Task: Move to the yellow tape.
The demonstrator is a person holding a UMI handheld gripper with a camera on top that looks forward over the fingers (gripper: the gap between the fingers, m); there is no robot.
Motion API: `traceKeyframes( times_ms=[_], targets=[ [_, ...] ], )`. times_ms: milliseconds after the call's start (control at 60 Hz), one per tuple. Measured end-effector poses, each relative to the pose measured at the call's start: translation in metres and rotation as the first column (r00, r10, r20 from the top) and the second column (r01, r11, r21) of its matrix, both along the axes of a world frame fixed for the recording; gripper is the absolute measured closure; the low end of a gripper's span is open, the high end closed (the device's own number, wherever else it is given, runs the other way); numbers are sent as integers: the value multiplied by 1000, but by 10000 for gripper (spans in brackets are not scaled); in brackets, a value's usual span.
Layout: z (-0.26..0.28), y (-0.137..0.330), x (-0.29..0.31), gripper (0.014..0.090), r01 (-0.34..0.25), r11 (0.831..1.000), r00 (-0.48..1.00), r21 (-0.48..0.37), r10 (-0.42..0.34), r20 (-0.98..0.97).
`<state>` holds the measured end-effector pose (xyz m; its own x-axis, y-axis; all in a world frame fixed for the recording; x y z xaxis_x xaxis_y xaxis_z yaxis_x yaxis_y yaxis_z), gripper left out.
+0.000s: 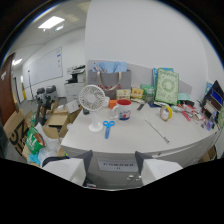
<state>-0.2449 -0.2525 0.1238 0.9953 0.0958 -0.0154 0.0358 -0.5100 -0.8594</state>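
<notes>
A roll of yellow tape (166, 112) stands on its edge on the white table (135, 135), well beyond my fingers and off to their right. My gripper (113, 162) hangs in front of the table's near edge, far short of the tape. Its two fingers (82, 160) stand apart with nothing between them, so it is open.
A white desk fan (93, 106), blue scissors (108, 127) and a red-and-white mug (123, 109) stand ahead of the fingers. Green boxes (167, 86) and small clutter (197, 111) line the table's far and right side. Cardboard boxes (55, 120) crowd the floor to the left.
</notes>
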Motion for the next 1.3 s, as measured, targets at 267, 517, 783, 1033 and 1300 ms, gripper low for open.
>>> traceKeyframes(
  times_ms=[267, 517, 783, 1033, 1300],
  targets=[
    [-3, -17, 37, 203, 9, 1000, 1000, 8, -9, -17],
    [-17, -38, 118, 204, 46, 999, 999, -4, -46, 10],
    [-35, -7, 202, 212, 128, 991, 992, -24, -128, 14],
    [-51, 95, 251, 209, 125, 991, 992, -36, -126, -7],
    [-65, 224, 285, 202, 83, 996, 996, -34, -84, -27]
  ],
)
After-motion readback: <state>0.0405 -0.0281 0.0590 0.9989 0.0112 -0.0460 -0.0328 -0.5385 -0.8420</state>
